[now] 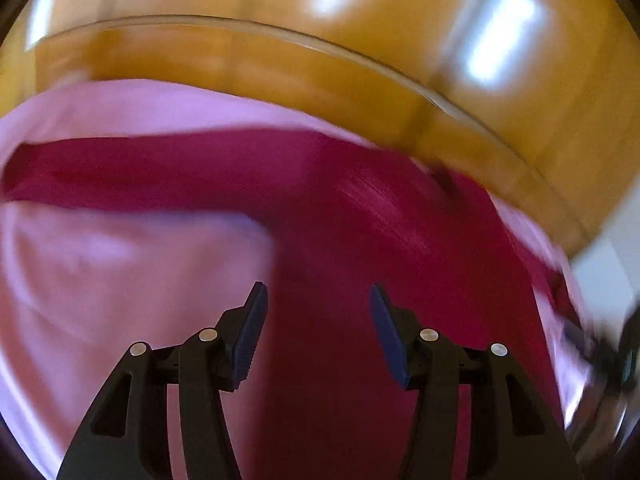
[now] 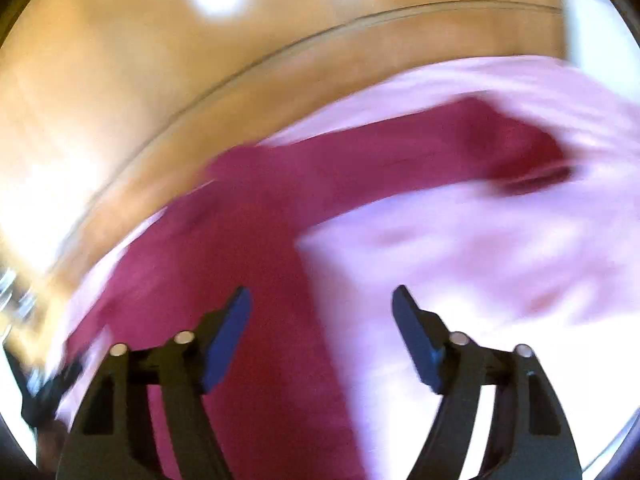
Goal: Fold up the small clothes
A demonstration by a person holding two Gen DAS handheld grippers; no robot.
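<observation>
Both the left gripper [image 1: 318, 294] and right gripper [image 2: 320, 296] hang wide, holding nothing. Beneath lies a dark magenta garment [image 1: 360, 240] on pale pink cloth [image 1: 120, 272], seemingly atop the glossy wooden desk [image 1: 280, 68].

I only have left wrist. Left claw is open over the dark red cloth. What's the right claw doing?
Observer: The right claw is open too, with nothing between its fingers.
Operator: Over the same cloth?
Observer: It straddles the border: the dark red garment lies under its left finger, the pink fabric under its right.
Operator: Where does the red sleeve end?
Observer: In the right wrist view it stretches up and right and ends on the pink fabric. The frame is blurred, so finer detail is unclear.
</observation>
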